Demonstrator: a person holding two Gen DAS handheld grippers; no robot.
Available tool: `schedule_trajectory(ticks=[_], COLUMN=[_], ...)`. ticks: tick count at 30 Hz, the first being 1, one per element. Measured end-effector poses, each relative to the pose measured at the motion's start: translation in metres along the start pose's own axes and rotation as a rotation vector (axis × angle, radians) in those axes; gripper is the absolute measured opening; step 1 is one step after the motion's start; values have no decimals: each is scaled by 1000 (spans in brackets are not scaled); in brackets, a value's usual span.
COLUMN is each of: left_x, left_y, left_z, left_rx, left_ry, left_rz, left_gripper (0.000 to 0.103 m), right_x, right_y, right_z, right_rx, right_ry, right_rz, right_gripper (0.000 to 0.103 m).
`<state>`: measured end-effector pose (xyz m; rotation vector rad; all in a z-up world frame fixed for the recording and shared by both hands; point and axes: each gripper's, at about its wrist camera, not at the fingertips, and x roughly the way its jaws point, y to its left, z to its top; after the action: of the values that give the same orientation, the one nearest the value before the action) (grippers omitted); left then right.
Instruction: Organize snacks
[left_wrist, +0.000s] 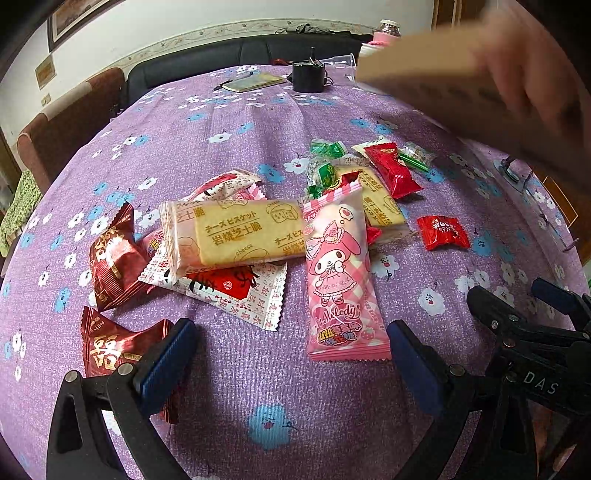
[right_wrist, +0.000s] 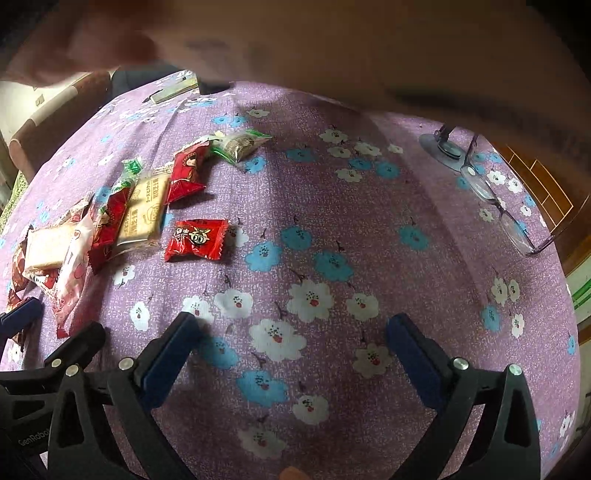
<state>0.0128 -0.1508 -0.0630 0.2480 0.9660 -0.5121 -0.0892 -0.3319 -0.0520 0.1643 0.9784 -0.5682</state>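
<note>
Snacks lie loose on the purple worktop (left_wrist: 258, 369), none sorted yet. Landmark: pink pack (left_wrist: 341, 273). It lies just ahead of the left gripper (left_wrist: 291, 354), slightly right of centre, long axis running away from the jaws. Cheese biscuit (left_wrist: 236, 234) touches its left edge; red candy (left_wrist: 443, 232) sits apart to its right. Left jaws wide, holding nothing. Right gripper (right_wrist: 293, 349) also wide and bare, over bare cloth, well right of the pack. Left is nearer. Blurred cardboard box (left_wrist: 443, 74) is held above, behind the pack.
</note>
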Motion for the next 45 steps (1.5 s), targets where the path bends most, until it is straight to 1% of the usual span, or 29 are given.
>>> schedule_trajectory(ticks=[22,32,34,35,36,37,38,40,42,44,45], left_x=[0,-2,-2,-2,-2,-4,-9,-20,-30,-40,-42], left_y=[-1,6,8,8,9,15,26,45,65,90,97], left_z=[1,-3,-3,-3,-1,0,-1,-5,-9,-14,-14], left_rx=[0,-9,-10,7,31,28,7,-19,-21,-56,-68], left_ry=[1,-4,-5,7,33,41,30,5,-11,-35,-43], left_rz=[1,-1,0,3,0,-10,-35,-81,-89,-95,-89], left_gripper=[102,102,102,102,102,102,102,102,102,102,102], right_x=[0,-5,-7,-7,-9,-10,-13,-23,-36,-49,-50], right_y=[0,3,5,7,10,13,18,29,45,62,67], right_z=[-1,-5,-5,-6,-8,-10,-13,-22,-34,-45,-48], right_rx=[2,59,65,63,48,35,12,-42,-133,-227,-248], right_ry=[0,0,2,3,6,12,23,21,3,-22,-5], right_rz=[-1,-35,-42,-45,-32,-9,30,52,60,84,114], right_gripper=[103,102,99,99,99,100,100,100,100,99,100])
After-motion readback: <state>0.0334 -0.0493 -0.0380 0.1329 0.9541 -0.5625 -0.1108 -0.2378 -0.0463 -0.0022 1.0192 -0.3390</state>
